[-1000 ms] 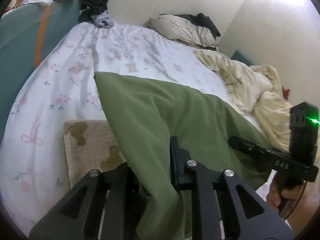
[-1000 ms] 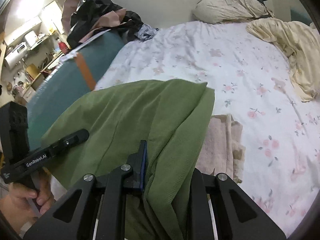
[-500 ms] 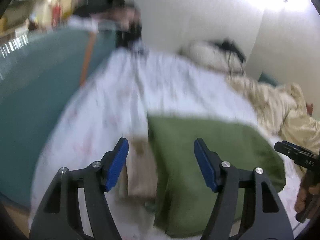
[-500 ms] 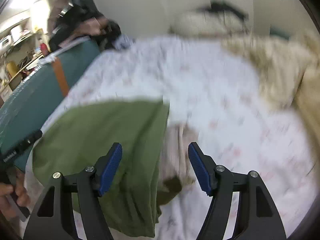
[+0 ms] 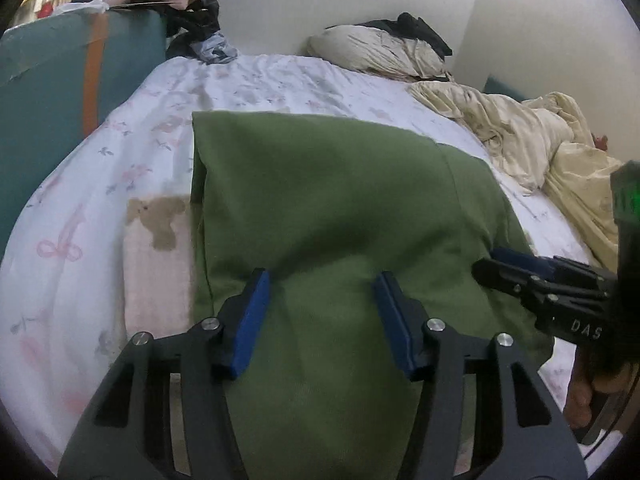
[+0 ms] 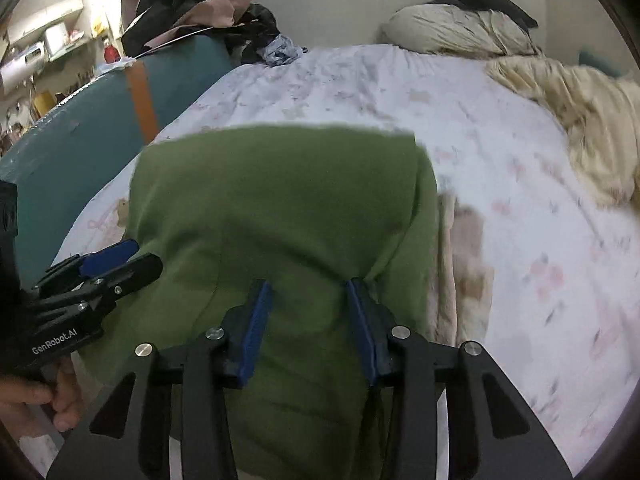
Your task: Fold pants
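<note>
The green pants (image 5: 328, 208) lie folded in a thick rectangle on the near part of the bed; they also show in the right wrist view (image 6: 280, 208). My left gripper (image 5: 320, 280) is open, its blue pads pressing down on the near part of the pants. My right gripper (image 6: 308, 288) is open too, its pads resting on the pants near the right edge. Each gripper shows in the other's view: the right gripper (image 5: 520, 268) and the left gripper (image 6: 108, 264), both over the pants' near corners.
A folded beige towel (image 5: 156, 256) lies under the pants; it also shows in the right wrist view (image 6: 464, 264). The floral bedsheet (image 5: 280, 84) spreads beyond. A crumpled cream blanket (image 5: 532, 140) and pillow (image 5: 372, 52) lie at the far right. A teal panel (image 5: 44, 80) with piled clothes borders the left.
A second ago both grippers were shut on the pants' edge, holding it up. They let go, drew back, and now rest open on the pants lying flat.
</note>
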`<state>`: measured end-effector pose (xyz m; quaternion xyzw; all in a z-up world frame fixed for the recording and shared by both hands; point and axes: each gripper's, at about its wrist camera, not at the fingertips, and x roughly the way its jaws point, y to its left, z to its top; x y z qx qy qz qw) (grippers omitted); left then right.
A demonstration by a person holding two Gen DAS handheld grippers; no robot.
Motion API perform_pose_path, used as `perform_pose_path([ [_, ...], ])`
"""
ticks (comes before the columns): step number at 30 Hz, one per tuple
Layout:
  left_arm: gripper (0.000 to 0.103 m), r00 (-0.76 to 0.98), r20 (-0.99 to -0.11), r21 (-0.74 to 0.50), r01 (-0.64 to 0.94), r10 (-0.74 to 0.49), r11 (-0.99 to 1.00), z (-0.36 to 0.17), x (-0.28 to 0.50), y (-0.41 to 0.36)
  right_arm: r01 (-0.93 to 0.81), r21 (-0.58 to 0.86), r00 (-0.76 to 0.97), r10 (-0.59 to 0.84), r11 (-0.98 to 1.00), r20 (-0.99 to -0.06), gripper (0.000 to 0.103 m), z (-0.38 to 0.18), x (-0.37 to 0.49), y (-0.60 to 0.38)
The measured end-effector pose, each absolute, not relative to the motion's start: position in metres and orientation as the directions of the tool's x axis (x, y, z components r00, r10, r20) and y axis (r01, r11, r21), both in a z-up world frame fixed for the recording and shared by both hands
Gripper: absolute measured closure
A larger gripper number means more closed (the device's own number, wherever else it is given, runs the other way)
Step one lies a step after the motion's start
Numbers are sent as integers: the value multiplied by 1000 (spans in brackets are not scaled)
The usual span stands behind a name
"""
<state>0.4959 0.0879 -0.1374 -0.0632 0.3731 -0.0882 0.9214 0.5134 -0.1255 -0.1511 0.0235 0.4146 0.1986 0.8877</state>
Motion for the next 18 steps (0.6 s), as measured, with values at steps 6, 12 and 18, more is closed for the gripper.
perform_pose_path([
  [6,51,700,-688,-172,97,-190,980,-147,497,85,-290,196,547,330,937,-769,63,-160,522,-118],
  [12,32,702,-698,-131,66,-139,989,-106,480,76,-282,206,523,330,937,-786,56,-121,518,-122],
  [18,20,755,-648,-179,-21,-101,984,-66,410,89,-272,270,623,383,924,-682,20,-60,452,-144],
])
